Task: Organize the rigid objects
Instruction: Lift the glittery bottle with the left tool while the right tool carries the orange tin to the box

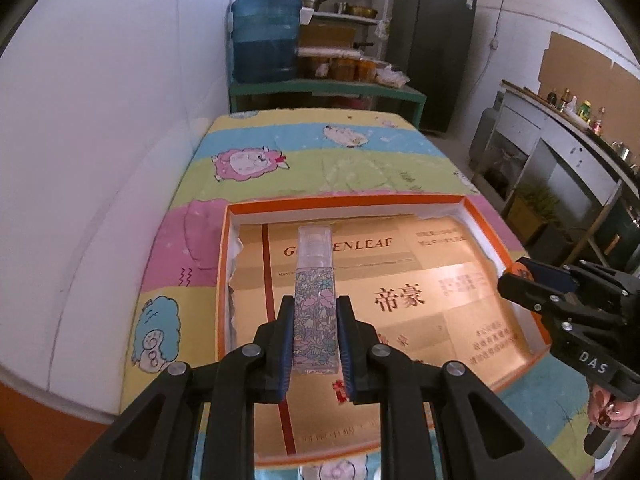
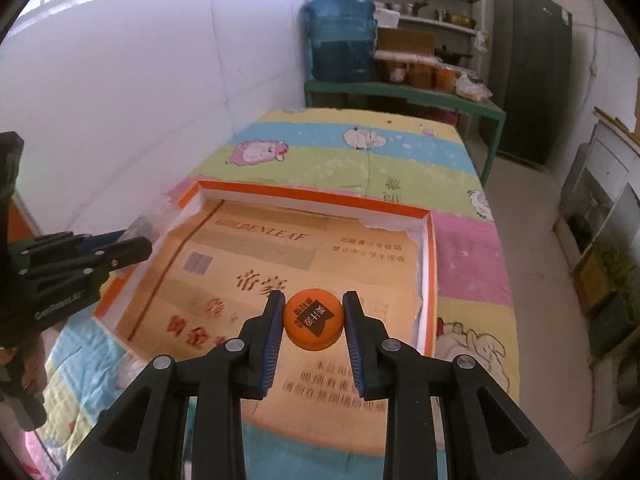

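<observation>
My left gripper (image 1: 315, 304) is shut on a slim flower-patterned spray bottle (image 1: 314, 312) with a clear cap, held above the orange-rimmed shallow box (image 1: 344, 201) lined with gold cardboard. My right gripper (image 2: 313, 298) is shut on a round orange bottle cap (image 2: 313, 322) with dark print, held over the same box (image 2: 316, 194). The right gripper also shows at the right edge of the left wrist view (image 1: 516, 276); the left gripper shows at the left edge of the right wrist view (image 2: 132, 246).
The box lies on a table with a pastel sheep-print cloth (image 1: 320, 152) against a white wall. Beyond stand a green bench (image 1: 328, 92) with a blue water jug (image 1: 264, 36), shelves with pots, and a dark fridge (image 2: 532, 68). A counter (image 1: 568, 136) runs along the right.
</observation>
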`<state>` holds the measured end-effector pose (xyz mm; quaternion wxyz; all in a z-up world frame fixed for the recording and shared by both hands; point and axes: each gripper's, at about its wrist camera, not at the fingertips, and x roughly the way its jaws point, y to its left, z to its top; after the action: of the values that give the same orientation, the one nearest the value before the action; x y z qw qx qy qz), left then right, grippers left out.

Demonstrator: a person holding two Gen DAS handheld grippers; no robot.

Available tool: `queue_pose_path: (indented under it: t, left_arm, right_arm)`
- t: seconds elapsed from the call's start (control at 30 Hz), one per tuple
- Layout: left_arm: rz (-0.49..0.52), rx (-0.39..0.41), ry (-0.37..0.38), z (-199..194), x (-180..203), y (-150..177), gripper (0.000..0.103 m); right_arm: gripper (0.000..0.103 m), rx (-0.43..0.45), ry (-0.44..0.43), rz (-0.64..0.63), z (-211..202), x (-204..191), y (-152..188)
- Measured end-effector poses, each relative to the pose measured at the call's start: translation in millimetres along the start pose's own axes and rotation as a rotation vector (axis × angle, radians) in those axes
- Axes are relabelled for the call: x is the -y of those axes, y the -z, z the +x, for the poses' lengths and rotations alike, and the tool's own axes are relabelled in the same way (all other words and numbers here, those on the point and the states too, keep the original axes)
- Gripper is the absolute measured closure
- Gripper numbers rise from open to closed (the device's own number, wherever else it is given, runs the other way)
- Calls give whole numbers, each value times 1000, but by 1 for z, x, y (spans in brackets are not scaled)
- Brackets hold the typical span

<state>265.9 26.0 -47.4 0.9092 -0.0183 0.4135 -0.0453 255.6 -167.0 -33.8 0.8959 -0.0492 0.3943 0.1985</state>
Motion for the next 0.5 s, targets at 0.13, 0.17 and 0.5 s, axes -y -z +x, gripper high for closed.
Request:
queue_pose_path:
  t: [0.13,0.17,0.5]
  left_arm:
    - [-7,-27,-1,17,-2,0,83]
    - [-5,-31,-2,19,-2,0,83]
    - [-1,-62,-27,38,-2,4,83]
  right_arm:
    - [73,-36,-3,7,26,2,-7]
    - [73,-43,-3,9,31,1,-7]
    - [73,-82,-14,27,57,3,-10]
